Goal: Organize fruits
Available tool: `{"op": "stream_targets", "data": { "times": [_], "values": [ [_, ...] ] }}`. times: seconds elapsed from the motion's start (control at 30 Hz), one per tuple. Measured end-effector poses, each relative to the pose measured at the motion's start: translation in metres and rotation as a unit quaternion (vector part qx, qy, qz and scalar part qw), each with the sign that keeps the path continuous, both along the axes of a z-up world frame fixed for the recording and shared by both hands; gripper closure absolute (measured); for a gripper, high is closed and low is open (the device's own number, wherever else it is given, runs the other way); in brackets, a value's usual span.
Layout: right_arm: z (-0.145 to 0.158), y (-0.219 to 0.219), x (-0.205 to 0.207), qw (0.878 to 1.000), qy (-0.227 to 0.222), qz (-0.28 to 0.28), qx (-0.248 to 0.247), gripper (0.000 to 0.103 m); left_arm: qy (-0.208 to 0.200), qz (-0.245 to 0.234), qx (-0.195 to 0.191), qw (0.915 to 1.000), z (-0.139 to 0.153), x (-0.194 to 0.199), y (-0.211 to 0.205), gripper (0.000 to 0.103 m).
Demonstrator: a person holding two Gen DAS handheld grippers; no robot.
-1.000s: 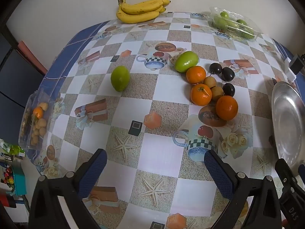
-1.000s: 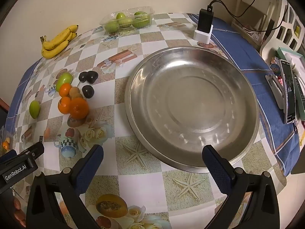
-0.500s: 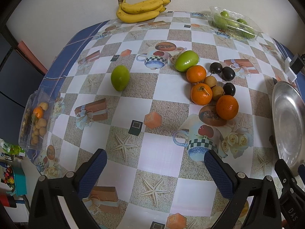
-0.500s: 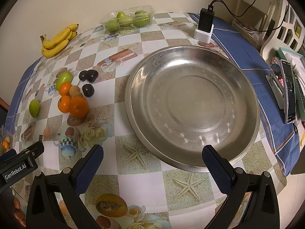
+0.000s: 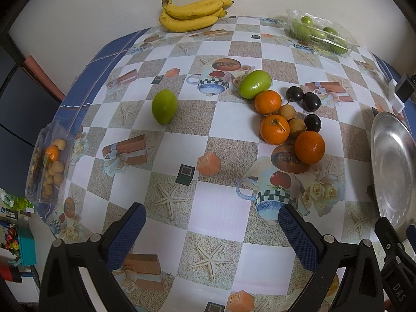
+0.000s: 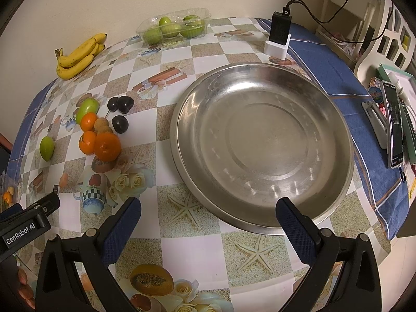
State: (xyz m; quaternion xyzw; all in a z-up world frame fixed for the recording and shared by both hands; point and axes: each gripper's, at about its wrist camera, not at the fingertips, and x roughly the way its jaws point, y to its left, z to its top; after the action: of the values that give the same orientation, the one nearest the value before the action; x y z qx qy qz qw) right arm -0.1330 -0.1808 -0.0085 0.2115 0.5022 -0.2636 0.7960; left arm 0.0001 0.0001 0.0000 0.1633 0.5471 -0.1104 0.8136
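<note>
While nothing is yet picked up, the fruit sits in a loose cluster on the table [image 5: 213, 135]: three oranges [image 5: 274, 129], two small brown fruits [image 5: 286, 112], three dark plums [image 5: 311, 101] and a green fruit [image 5: 254, 84], most touching a neighbour. A second green fruit [image 5: 164, 106] lies alone, well apart to the left. The steel pan [image 6: 262, 143] stands bare just to the right of the cluster.

Both tools hover with nothing between their pads: the left gripper [image 5: 212, 231] is spread wide and faces the cluster from the near side, and the right gripper [image 6: 208, 223] is spread wide at the pan's near rim.

Since the fruits are round and packed together, closing on one would likely nudge its neighbours and send them rolling; the smooth plums could also squirt out of the pads.

Bananas [image 5: 193, 13] and a clear box of green fruit [image 5: 319, 35] lie at the far edge. A second clear box [image 5: 48, 161] at the left edge is blurred, so its contents are hard to name. From the left wrist the pan is cut off
</note>
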Motion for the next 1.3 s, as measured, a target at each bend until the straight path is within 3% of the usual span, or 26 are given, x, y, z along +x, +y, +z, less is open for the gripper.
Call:
{"op": "stream_targets", "data": {
  "times": [0.43,0.63,0.8,1.03,1.3],
  "values": [
    [0.003,0.001,0.002,1.000,-0.002,0.005,-0.003,0.000,-0.028,0.000,-0.016,0.9995,0.011,0.001,0.002,0.000],
    [0.002,-0.002,0.004,1.000,-0.005,0.001,0.011,0.000,-0.012,0.011,-0.021,0.9996,0.018,0.013,0.004,0.000],
    [0.012,-0.004,0.017,0.999,-0.025,0.010,0.023,0.000,-0.014,0.022,-0.034,0.9991,0.028,0.032,0.005,0.000],
    [0.030,0.003,0.053,0.996,-0.064,0.045,0.044,0.000,-0.057,0.028,-0.043,0.9970,0.042,0.061,0.004,0.000],
    [0.031,0.008,0.094,0.993,-0.070,0.080,0.047,0.000,-0.016,0.023,-0.078,0.9965,0.035,0.088,-0.017,0.000]
  ]
}}
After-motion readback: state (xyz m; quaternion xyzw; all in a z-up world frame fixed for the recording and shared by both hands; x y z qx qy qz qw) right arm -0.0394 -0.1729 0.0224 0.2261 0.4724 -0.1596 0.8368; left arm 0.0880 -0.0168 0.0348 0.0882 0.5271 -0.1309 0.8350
